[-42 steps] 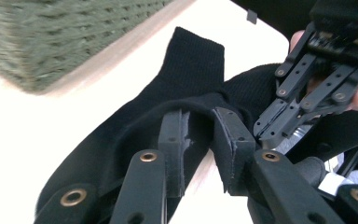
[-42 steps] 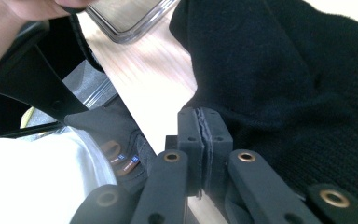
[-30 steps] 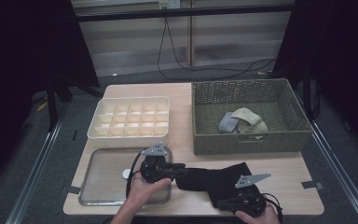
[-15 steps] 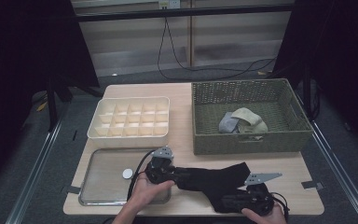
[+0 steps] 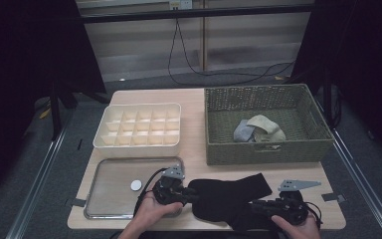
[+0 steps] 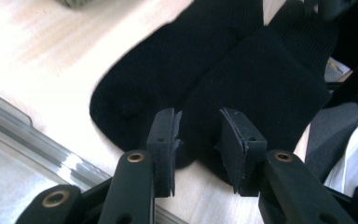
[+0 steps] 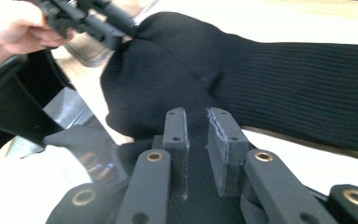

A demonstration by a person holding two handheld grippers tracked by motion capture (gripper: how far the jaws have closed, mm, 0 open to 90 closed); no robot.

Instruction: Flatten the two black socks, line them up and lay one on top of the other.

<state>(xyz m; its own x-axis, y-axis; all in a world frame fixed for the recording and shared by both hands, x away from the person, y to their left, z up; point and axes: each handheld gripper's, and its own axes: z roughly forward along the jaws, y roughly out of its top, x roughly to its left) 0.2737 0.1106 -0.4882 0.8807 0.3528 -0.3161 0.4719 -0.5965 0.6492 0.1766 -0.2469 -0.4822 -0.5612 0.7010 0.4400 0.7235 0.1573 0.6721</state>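
Note:
Black socks lie overlapped on the table near its front edge. My left gripper is at their left end, low over the wood. In the left gripper view its jaws stand apart around a toe of the socks, and the pads do not pinch it. My right gripper is at the socks' right end, pointing left. Its jaws have just been opening: a narrow gap shows, with black sock fabric still lying in it. The left gripper shows at the far end.
A metal tray with a small white disc lies left of the left gripper. Behind it stands a white compartment box. A woven basket at the back right holds grey and beige socks. The table's front edge is close under both hands.
My right gripper has slid to the right along the front edge, and its jaws have parted slightly. My left gripper has sunk a little towards the table. The socks now lie spread between them.

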